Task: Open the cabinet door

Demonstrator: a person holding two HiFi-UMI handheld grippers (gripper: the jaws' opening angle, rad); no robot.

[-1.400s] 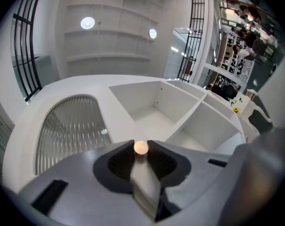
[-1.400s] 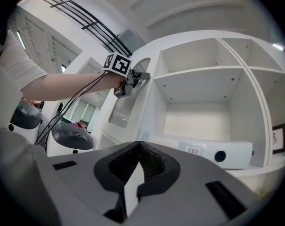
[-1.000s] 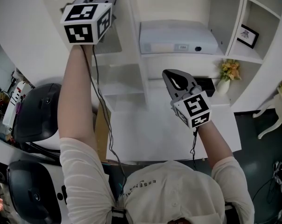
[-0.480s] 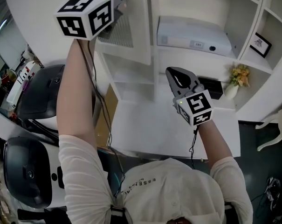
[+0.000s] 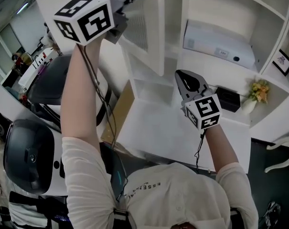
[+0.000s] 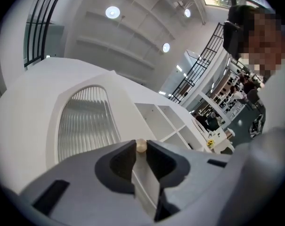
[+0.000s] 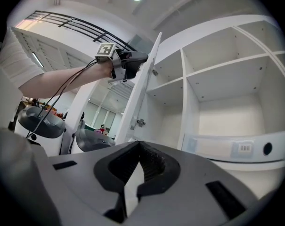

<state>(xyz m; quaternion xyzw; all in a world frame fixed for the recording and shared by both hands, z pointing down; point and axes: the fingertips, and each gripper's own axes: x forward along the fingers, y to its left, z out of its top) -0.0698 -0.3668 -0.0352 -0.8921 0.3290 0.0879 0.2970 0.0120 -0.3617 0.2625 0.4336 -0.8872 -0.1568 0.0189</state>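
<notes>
Swung wider since a second ago, the cabinet door [image 5: 154, 42] now stands well out from the white cabinet [image 5: 220, 4], edge-on to the open shelves, with its ribbed pane facing away from them. The left gripper [image 7: 144, 58] has travelled outward with it. Its jaws have just been closing and pinch the door's small cream knob [image 6: 141, 146] between their tips. The left arm [image 5: 80, 94] is raised and stretched nearly straight — elbow barely bent, its marker cube [image 5: 84, 20] uppermost, cable trailing down along the forearm. The right gripper [image 5: 181, 75] hovers over the white desk [image 5: 154, 132] below the shelves, jaws brought together on nothing, pointing toward the cabinet — its forearm [image 5: 216, 142] bent in close to the body.
</notes>
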